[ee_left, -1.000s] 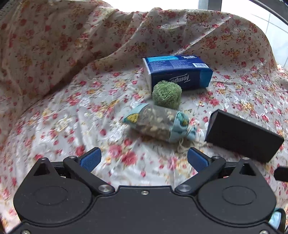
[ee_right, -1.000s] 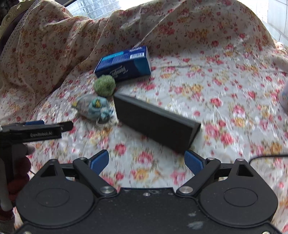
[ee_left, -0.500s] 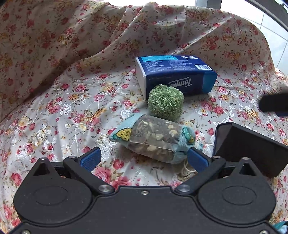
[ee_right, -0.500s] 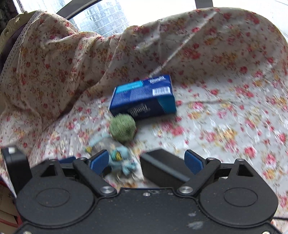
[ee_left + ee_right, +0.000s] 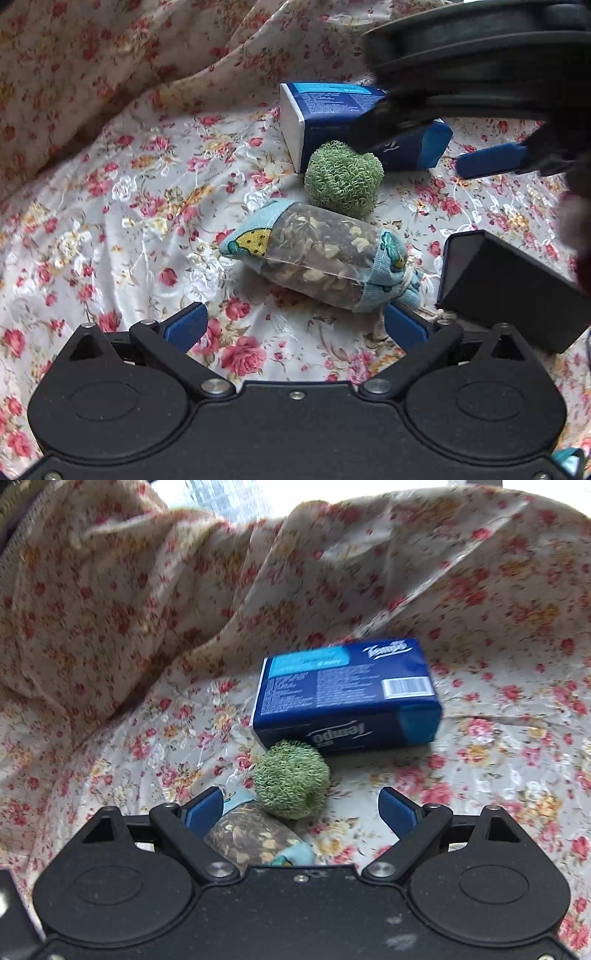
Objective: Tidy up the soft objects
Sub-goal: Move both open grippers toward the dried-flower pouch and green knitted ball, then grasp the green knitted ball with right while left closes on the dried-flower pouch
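A see-through sachet (image 5: pixel 317 258) with light-blue cloth ends lies on the floral cloth, just ahead of my left gripper (image 5: pixel 295 325). That gripper is open and empty, its right fingertip close to the sachet's tied end. Behind the sachet sits a green mesh ball (image 5: pixel 343 181), touching a blue tissue pack (image 5: pixel 325 110). My right gripper (image 5: pixel 301 805) is open, with the green ball (image 5: pixel 291 788) between and just past its fingertips and the sachet (image 5: pixel 251 834) under its left finger. The tissue pack (image 5: pixel 347 698) lies right behind. In the left wrist view the right gripper (image 5: pixel 406 153) hangs over the pack.
A black box (image 5: pixel 509 288) lies to the right of the sachet, close to my left gripper's right finger. The floral cloth (image 5: pixel 129 609) rises in folds at the back and left. A blurred hand (image 5: pixel 576 229) shows at the right edge.
The right gripper has swept left from above the black box to the green ball and tissue pack. The left gripper has come closer and lower over the sachet. Both stayed open.
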### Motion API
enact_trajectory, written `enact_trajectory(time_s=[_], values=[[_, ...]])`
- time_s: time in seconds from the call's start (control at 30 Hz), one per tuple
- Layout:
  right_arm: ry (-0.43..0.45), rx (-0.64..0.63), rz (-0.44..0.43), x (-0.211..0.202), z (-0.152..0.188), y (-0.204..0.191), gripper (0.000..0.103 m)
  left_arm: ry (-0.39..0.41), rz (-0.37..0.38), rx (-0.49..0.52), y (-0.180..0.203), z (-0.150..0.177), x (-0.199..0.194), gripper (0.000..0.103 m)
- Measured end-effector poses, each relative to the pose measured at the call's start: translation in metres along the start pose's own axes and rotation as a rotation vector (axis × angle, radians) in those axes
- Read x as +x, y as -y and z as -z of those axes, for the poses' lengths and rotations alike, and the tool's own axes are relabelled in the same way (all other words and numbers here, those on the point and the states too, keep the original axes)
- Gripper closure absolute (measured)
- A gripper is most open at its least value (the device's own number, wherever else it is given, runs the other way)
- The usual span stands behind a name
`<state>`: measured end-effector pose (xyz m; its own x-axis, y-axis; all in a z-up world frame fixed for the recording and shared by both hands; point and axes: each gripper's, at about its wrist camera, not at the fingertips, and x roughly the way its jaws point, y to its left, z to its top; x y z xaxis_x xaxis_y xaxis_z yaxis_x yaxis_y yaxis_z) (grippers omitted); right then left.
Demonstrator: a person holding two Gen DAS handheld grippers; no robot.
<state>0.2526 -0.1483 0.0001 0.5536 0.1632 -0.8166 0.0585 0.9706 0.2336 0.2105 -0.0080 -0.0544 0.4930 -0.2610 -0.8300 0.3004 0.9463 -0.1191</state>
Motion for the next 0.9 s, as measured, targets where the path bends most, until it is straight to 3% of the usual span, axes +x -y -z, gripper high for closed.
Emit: enact_trajectory(time_s=[0.43,0.9], values=[[-0.181,0.043,0.029,0.054,-0.017,-0.022,0.012,-0.059,0.018,-0.125,-0.026,-0.006,0.002,0.004],[-0.266,0.049,0.13,0.1,-0.025,-0.027,0.014,-0.071,-0.012,-0.124,-0.028,-0.006,0.004,0.004]])
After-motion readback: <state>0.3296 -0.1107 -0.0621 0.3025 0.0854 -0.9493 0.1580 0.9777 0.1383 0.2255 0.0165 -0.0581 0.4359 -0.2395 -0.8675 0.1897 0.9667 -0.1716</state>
